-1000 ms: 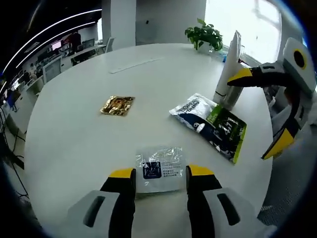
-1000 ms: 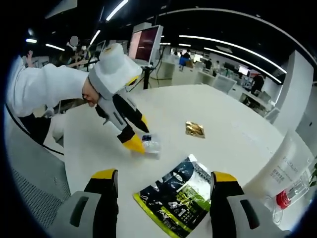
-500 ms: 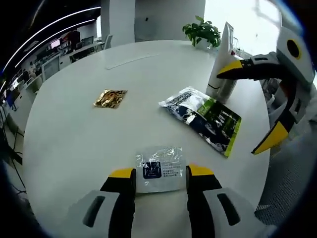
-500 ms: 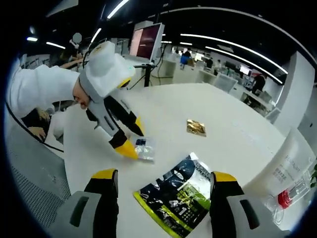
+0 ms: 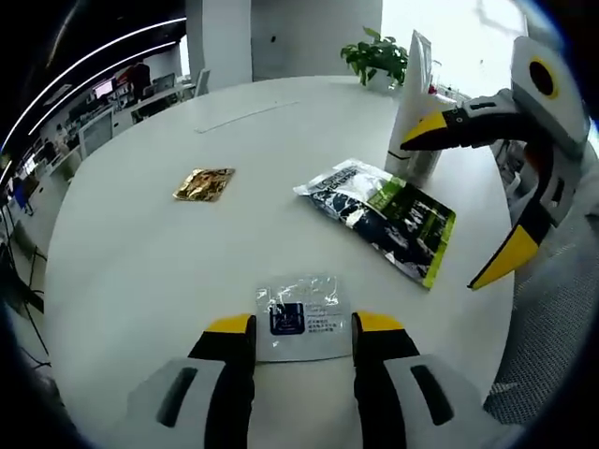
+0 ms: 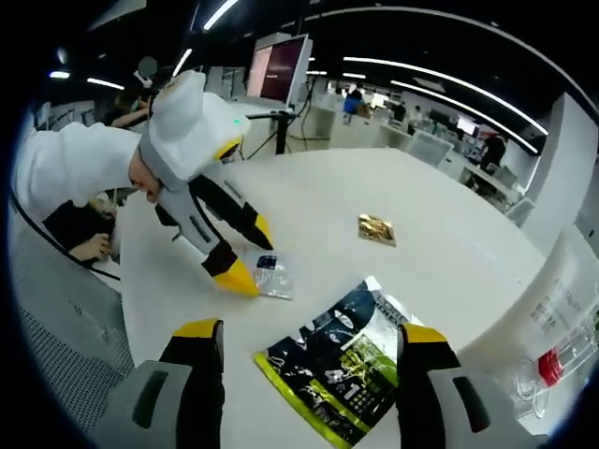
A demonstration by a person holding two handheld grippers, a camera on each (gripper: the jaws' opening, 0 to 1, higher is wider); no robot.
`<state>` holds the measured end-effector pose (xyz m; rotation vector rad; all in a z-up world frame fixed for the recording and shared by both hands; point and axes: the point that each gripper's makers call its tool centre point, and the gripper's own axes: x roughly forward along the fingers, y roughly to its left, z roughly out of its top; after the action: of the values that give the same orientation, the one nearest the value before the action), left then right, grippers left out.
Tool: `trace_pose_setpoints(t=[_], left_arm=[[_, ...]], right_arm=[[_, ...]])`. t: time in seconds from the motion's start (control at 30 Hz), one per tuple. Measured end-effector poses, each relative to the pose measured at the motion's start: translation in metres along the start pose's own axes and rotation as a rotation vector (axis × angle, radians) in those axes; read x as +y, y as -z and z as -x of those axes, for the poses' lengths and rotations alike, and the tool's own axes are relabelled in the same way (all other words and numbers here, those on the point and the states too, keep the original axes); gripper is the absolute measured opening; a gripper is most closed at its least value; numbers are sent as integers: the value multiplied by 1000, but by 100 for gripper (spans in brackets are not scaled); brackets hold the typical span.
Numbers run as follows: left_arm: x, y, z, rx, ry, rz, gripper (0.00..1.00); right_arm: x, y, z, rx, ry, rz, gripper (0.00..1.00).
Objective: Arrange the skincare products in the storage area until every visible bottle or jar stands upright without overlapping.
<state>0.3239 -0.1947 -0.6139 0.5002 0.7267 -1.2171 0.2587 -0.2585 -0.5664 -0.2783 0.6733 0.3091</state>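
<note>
My left gripper (image 5: 301, 325) is open low over the white table (image 5: 140, 253), its yellow tips on either side of a small clear sachet (image 5: 299, 313) with a dark blue label. Seen from the right gripper view, the left gripper (image 6: 251, 254) has one tip touching that sachet (image 6: 273, 278). My right gripper (image 6: 311, 332) is open above a green, black and white pouch (image 6: 342, 360) lying flat. It enters the left gripper view from the right as the right gripper (image 5: 463, 201), jaws spread wide over the pouch (image 5: 379, 213). A tall white pouch (image 5: 412, 103) stands upright behind it.
A gold sachet (image 5: 203, 183) lies flat mid-table, also in the right gripper view as the gold sachet (image 6: 376, 228). A clear bottle with a red cap (image 6: 552, 365) stands by the white pouch (image 6: 562, 299). A potted plant (image 5: 374, 56) is at the far edge. A white sleeve (image 6: 65, 168) holds the left gripper.
The left gripper has stayed over the clear sachet. The right gripper has drifted slightly nearer the table's edge, jaws still wide. No object has been taken hold of or moved.
</note>
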Motion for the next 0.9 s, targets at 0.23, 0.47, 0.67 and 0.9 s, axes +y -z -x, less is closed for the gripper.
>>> trace_pose_setpoints(t=[0.23,0.47,0.67,0.9], left_arm=[[-1,-6,5,-39,12,20,39],[3,-3,15,-58,13,52,36],[8,3,18,-66,31,79,36],[8,3,17,-81,52,101,35]], right_arm=[[8,4,-3,8,-28,-16,70],[37,4,-10,-14,-154,-196,69],[65,-10,-15,-50,-281,-413,71],[80,-22,-29,-53,-327,-474,77]])
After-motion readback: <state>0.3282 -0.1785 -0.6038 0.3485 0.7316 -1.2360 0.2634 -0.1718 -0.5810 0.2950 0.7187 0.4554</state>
